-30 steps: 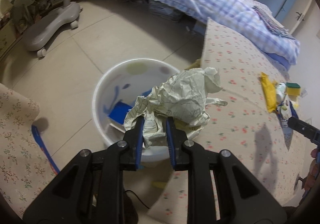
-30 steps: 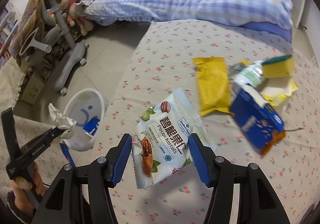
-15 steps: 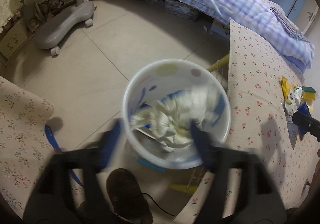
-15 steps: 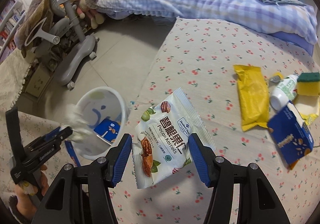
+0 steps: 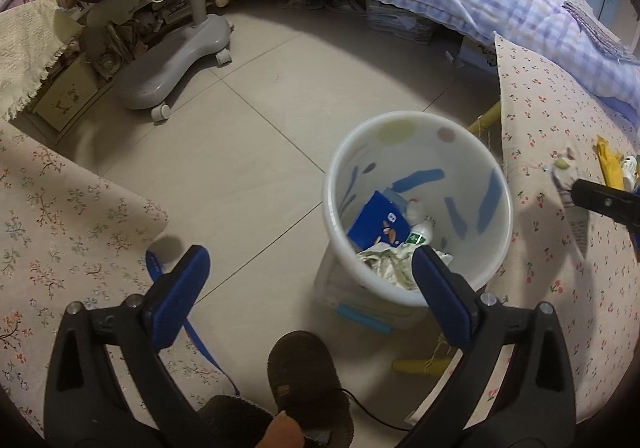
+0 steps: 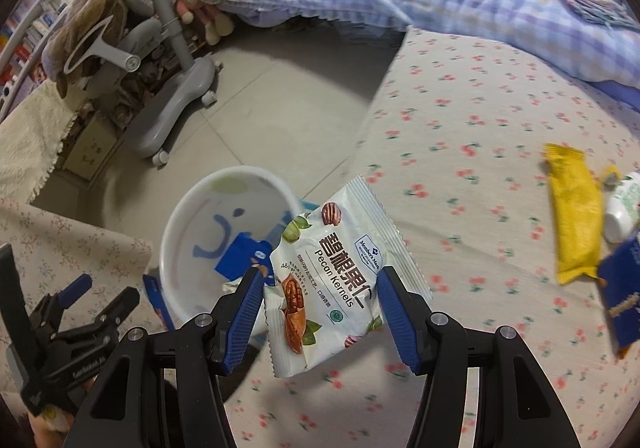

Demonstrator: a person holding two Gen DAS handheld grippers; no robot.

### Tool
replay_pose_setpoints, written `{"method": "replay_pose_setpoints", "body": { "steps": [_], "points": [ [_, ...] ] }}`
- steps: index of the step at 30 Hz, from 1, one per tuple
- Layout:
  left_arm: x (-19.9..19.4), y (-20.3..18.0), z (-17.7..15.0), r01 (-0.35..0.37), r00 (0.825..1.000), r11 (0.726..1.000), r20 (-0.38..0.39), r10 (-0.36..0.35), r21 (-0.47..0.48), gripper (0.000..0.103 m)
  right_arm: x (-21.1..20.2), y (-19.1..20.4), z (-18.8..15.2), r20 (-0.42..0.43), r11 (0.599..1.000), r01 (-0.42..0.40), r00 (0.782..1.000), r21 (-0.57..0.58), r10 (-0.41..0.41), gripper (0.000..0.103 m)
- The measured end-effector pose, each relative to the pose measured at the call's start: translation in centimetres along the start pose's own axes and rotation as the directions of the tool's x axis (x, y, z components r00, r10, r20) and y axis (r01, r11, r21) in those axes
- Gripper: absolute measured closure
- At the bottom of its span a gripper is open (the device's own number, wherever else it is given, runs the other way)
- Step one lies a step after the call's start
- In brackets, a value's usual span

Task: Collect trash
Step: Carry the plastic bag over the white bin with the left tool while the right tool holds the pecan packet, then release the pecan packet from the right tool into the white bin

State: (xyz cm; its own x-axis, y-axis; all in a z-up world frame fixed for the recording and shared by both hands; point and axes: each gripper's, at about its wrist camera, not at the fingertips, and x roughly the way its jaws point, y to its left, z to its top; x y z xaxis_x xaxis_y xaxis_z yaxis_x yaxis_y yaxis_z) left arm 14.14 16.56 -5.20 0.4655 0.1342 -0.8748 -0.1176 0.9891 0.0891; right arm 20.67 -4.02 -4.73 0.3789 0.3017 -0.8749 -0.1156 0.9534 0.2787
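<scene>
- Left wrist view: the left tongs [image 5: 308, 290] are spread wide with nothing between the blue pads, hanging over bare floor tile just beside the white bin [image 5: 418, 207].
- The right-hand pad overlaps the bin's near rim; the left-hand pad sits over open tile with free room around it.
- The crumpled paper [image 5: 394, 264] lies inside the bin at its near wall, next to a blue carton [image 5: 378, 226] and a small bottle.
- A brown slipper [image 5: 306, 376] sits on the floor just below the tongs, near the bin's base.
- The bin stands close against the edge of the flowered table cloth [image 5: 560, 248], with wide floor clear to its left as far as the grey chair base [image 5: 172, 63].
- Right wrist view: the right tongs [image 6: 320, 312] are clenched on a white pecan packet [image 6: 336, 280], pads pressing its two sides.
- The packet hangs over the table edge, partly overlapping the bin's rim [image 6: 192, 199].
- Further right on the cloth lie a yellow wrapper [image 6: 574, 215], a white bottle [image 6: 624, 207] and a blue box [image 6: 624, 296], close together and well apart from the packet.
</scene>
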Motion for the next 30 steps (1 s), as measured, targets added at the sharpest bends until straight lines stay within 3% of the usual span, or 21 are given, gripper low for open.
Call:
{"method": "replay_pose_setpoints", "body": {
  "steps": [13,16,18,24,30],
  "points": [
    [0.2,2.0,-0.6,-0.021,1.000,1.000,-0.018,0.020,-0.023,0.002,3.7,3.6,0.6,0.003,0.998,-0.057,0.998,-0.028,0.058,0.042],
    [0.2,2.3,-0.6,-0.022,1.000,0.999,-0.019,0.021,-0.030,0.002,3.7,3.9,0.6,0.026,0.994,-0.099,0.995,-0.036,0.100,0.025],
    [0.1,2.4,-0.7,-0.023,1.000,0.999,-0.017,0.023,-0.036,0.002,3.4,4.1,0.6,0.043,0.993,-0.113,0.993,-0.040,0.114,0.019],
    [-0.1,2.4,-0.7,-0.010,1.000,0.999,-0.013,0.009,-0.043,0.002,1.6,4.2,0.4,0.077,0.993,-0.105,0.991,-0.054,0.109,0.019],
    [-0.6,1.3,-0.8,0.014,1.000,1.000,-0.006,-0.014,-0.026,0.002,-0.9,1.8,-0.3,0.093,0.998,-0.059,0.994,-0.035,0.062,0.019]
  ]
}}
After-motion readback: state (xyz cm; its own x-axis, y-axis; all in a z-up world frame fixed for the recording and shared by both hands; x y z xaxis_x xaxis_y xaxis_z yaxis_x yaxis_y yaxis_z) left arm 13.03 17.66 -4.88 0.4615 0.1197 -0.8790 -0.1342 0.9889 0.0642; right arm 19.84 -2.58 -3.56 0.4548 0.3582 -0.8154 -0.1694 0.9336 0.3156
